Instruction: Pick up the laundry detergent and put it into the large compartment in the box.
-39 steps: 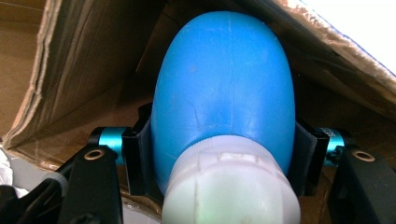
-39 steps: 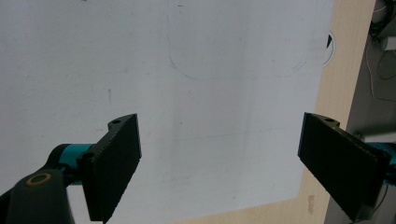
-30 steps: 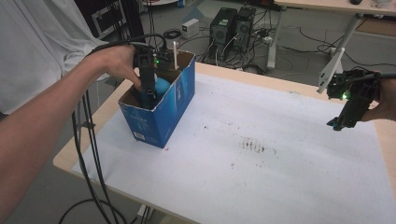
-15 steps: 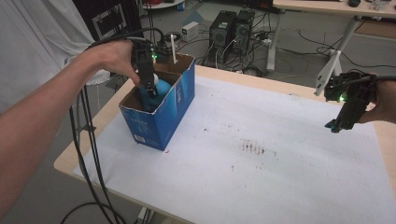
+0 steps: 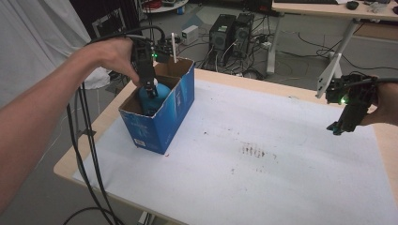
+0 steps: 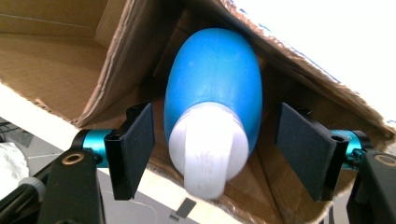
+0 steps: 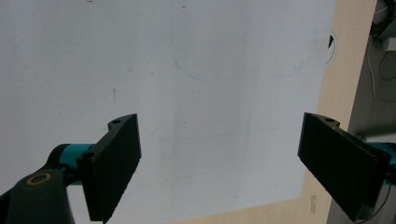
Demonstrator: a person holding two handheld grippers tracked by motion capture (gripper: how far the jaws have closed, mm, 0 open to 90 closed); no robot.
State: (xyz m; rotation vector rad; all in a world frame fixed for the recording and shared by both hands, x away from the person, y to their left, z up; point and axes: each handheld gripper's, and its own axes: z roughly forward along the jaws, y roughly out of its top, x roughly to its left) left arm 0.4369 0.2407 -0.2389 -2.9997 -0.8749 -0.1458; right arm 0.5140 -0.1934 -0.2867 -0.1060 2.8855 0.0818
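Observation:
A blue cardboard box (image 5: 162, 117) stands open-topped at the table's left. Inside it lies a blue bottle (image 5: 151, 97) with a white cap (image 6: 205, 149), leaning into a corner of the brown interior (image 6: 56, 70). My left gripper (image 5: 149, 84) points down into the box; its jaws have just been opening. In the left gripper view the left gripper (image 6: 215, 140) straddles the cap with a gap on each side, so the pads (image 6: 133, 140) touch nothing. At the right, my right gripper (image 5: 337, 125) hovers above the white sheet, and in its own view the right gripper (image 7: 219, 154) is wide open and empty.
A white stick (image 5: 173, 47) rises from the box's far corner. White paper (image 5: 263, 154) with dark smudges covers the table (image 5: 220, 77). Black cables (image 5: 87, 140) hang off the left edge. Computers and desk legs stand on the floor beyond.
My left gripper has risen a little above the bottle and its jaws have parted, letting the bottle go. The right gripper has kept still.

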